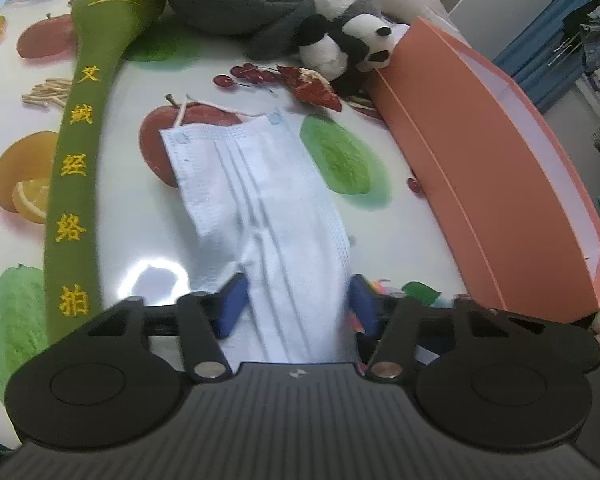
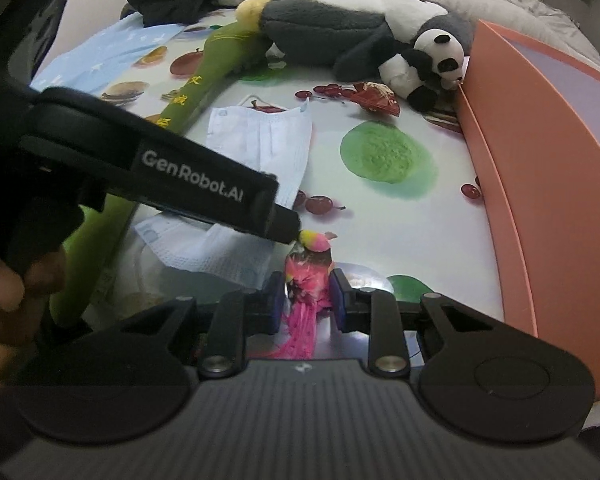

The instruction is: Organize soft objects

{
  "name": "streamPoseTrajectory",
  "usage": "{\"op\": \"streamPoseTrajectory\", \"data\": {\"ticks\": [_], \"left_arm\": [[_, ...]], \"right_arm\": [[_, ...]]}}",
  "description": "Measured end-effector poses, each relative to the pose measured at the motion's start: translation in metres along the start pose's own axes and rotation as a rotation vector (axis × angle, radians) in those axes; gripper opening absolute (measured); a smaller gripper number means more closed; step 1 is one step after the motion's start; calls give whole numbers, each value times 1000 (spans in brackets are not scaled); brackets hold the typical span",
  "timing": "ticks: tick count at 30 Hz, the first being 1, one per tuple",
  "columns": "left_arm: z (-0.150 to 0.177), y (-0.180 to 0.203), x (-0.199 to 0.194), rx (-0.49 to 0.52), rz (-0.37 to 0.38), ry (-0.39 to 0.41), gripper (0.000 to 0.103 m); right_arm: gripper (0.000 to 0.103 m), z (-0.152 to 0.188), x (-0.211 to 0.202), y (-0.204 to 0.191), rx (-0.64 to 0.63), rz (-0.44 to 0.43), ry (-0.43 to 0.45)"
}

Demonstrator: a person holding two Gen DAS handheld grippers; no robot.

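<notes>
A: Near end first: right tool (image 2: 305,295) is clamped narrow on a pink fluffy toy (image 2: 309,280). The left camera barely shows it.

B: Yeah, there the left tool (image 1: 298,300) straddles the face mask (image 1: 260,200), pads at its edges, grip unclear. Further back: green massage stick (image 1: 74,200), panda plush (image 1: 346,46), orange box (image 1: 492,184) far right on the tabletop (image 1: 400,240).

Left wrist view: the face mask (image 1: 260,208) has its near end hidden behind the left gripper (image 1: 296,300) body; pad contact cannot be confirmed. The green fabric baton (image 1: 76,184) is cut off at 7 o'clock behind the housing. Right wrist view: the pink toy (image 2: 310,280) runs under the right gripper (image 2: 306,298); the orange box (image 2: 540,160) is cropped at 3 o'clock.
</notes>
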State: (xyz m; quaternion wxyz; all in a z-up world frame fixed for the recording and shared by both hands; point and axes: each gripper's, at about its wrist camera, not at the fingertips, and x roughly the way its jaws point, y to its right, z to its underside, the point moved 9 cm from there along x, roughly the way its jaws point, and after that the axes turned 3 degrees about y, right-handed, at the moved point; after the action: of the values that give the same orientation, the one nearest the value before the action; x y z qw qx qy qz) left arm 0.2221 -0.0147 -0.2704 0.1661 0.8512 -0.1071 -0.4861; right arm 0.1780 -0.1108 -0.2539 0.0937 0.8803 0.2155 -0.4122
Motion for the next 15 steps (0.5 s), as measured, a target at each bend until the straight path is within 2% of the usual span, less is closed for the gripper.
{"op": "streamPoseTrajectory", "data": {"ticks": [4,6,8,15], "left_arm": [[-1,-2,1,9,-21,8,41],[-1,-5,1,21,-48,11,24],[-1,-7,1,18,-55,10,13],[-4,-9,-17,31,-78,57,9]], "right_arm": [[28,1,0,1,5,1,-2],[25,1,0,2,17,0,-2],[25,0,0,5,47,-5,-2],[25,-3,-7,14,103,2,2]]}}
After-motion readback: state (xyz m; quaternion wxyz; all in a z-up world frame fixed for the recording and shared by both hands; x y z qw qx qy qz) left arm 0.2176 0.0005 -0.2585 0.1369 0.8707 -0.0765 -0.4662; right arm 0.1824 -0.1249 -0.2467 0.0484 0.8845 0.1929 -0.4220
